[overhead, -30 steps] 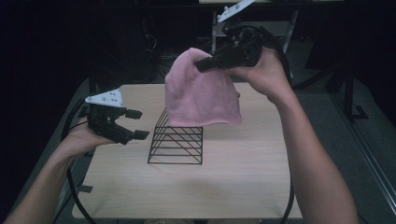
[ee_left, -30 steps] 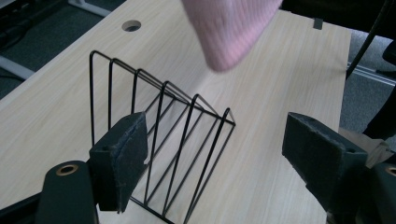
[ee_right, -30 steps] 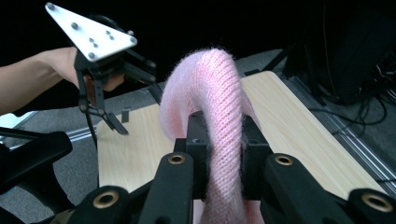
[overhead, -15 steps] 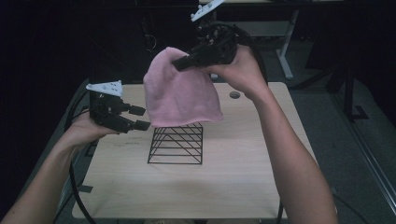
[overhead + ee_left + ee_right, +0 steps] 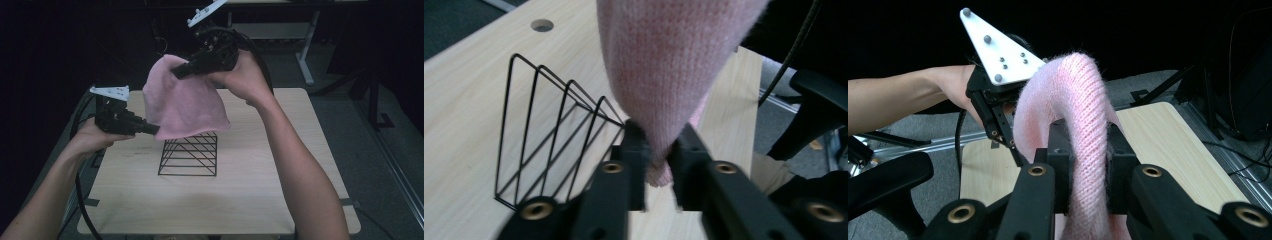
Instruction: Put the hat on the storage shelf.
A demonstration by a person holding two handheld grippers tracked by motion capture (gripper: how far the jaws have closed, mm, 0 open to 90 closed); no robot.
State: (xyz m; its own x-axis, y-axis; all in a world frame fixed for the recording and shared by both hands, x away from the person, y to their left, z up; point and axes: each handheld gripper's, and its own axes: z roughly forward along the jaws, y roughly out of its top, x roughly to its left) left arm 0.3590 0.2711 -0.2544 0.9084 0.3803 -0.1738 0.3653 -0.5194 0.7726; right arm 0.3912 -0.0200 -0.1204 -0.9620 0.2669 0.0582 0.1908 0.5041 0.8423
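A pink knitted hat hangs over the wooden table, just above a black wire rack. My right gripper holds its top edge high up, jaws shut on a fold of the knit. My left gripper reaches in from the left at the hat's lower corner. Its jaws have just been closing, and they now pinch that corner between the pads. In the left gripper view the left gripper sits beside the wire rack. The right gripper faces the left gripper's white plate.
The rack stands near the table's middle, with bare wood in front and to the right. A round hole is in the tabletop. A desk frame stands behind the table and a chair base beside it.
The right gripper has carried the hat leftward toward the left gripper. The left gripper's jaws, open a second ago, have shut on the hat's lower corner.
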